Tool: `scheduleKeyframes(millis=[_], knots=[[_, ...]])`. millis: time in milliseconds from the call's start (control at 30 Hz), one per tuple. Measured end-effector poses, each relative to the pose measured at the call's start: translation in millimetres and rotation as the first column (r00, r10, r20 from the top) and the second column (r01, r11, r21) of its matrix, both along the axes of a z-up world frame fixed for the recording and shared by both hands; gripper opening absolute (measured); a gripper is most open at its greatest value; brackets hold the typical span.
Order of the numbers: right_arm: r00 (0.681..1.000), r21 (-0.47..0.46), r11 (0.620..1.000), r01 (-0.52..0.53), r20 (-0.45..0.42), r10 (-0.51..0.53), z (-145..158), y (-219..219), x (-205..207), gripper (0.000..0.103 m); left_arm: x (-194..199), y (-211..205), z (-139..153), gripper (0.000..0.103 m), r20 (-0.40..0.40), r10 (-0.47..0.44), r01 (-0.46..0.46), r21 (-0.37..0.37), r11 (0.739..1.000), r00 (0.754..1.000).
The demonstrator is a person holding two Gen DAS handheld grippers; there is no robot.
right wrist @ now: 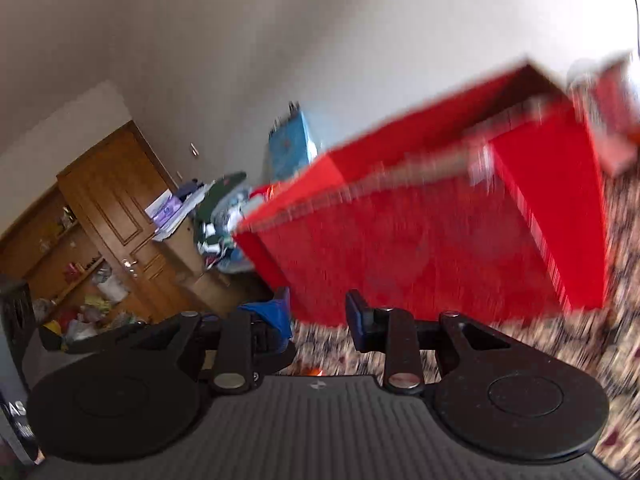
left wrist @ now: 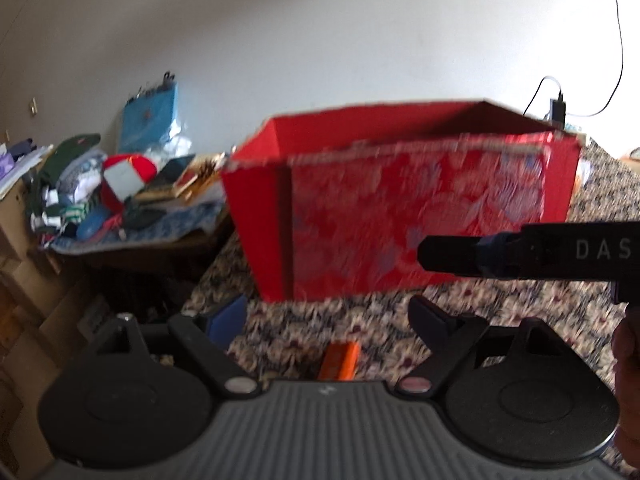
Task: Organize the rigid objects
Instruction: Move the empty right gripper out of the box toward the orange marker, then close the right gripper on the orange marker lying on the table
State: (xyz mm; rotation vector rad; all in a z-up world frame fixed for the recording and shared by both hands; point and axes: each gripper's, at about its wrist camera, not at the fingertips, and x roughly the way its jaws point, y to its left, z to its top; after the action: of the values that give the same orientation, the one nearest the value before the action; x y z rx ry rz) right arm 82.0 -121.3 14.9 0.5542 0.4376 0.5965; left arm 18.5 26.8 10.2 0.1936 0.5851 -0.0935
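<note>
A plain off-white wall (left wrist: 320,40) fills the background. A wooden door (right wrist: 120,216) stands beside open shelves (right wrist: 52,264) of clutter. A low side table (left wrist: 132,236) is piled with clothes and books. A black cable (left wrist: 618,40) hangs down the wall.

We noted a red box (left wrist: 400,216), its front face carrying a pale floral pattern. Under the box, the tablecloth (left wrist: 320,328) showed a dark-and-cream flowered print. In front of the box lay a small orange object (left wrist: 339,362). Left of the box stood a light blue bag (left wrist: 150,118) and a brown wooden door (right wrist: 120,216).
</note>
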Motion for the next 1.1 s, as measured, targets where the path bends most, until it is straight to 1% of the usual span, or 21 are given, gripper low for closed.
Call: scheduleKeyframes(millis=[133, 200, 367, 500, 567, 600, 667, 700, 767, 900, 1100], knots=[[0.994, 0.083, 0.996, -0.021, -0.105, 0.030, -23, 5, 4, 0.015, 0, 12, -14, 0.089, -0.057, 0.014, -0.016, -0.023, 1.000, 0.998], [0.989, 0.095, 0.995, -0.034, -0.140, 0.047, -30, 10, 5, 0.015, 1, 17, -19, 0.087, -0.079, 0.007, -0.010, -0.036, 0.999, 0.997], [0.985, 0.124, 0.991, -0.052, -0.159, 0.072, -39, 14, 1, 0.014, 2, 20, -31, 0.071, -0.110, -0.019, 0.014, -0.046, 0.999, 0.994], [0.977, 0.181, 0.981, -0.068, -0.185, 0.102, -45, 8, 2, 0.014, 3, 18, -39, 0.067, -0.135, -0.030, 0.026, -0.036, 0.999, 0.990], [0.973, 0.194, 0.980, -0.054, -0.210, 0.095, -50, 1, 1, 0.014, 1, 19, -40, 0.064, -0.128, -0.038, 0.032, -0.046, 0.998, 0.991], [0.970, 0.211, 0.976, -0.050, -0.221, 0.098, -51, -3, 0, 0.012, 1, 20, -40, 0.062, -0.128, -0.044, 0.038, -0.051, 0.998, 0.991], [0.968, 0.244, 0.968, -0.053, -0.226, 0.110, -54, -7, 0, 0.012, -2, 21, -41, 0.050, -0.123, -0.061, 0.053, -0.066, 0.996, 0.991], [0.967, 0.250, 0.967, -0.052, -0.227, 0.111, -54, -8, -1, 0.012, -3, 22, -41, 0.047, -0.119, -0.068, 0.060, -0.074, 0.995, 0.991], [0.967, 0.250, 0.966, -0.057, -0.227, 0.116, -54, -11, -4, 0.012, -5, 23, -42, 0.028, -0.110, -0.084, 0.074, -0.094, 0.993, 0.990], [0.962, 0.262, 0.962, -0.081, -0.233, 0.145, -53, -13, -5, 0.012, -8, 22, -44, 0.027, -0.091, -0.090, 0.081, -0.100, 0.992, 0.992], [0.957, 0.278, 0.956, -0.092, -0.241, 0.162, -53, -5, 2, 0.011, -13, 25, -44, 0.026, -0.090, -0.156, 0.135, -0.205, 0.969, 0.984]])
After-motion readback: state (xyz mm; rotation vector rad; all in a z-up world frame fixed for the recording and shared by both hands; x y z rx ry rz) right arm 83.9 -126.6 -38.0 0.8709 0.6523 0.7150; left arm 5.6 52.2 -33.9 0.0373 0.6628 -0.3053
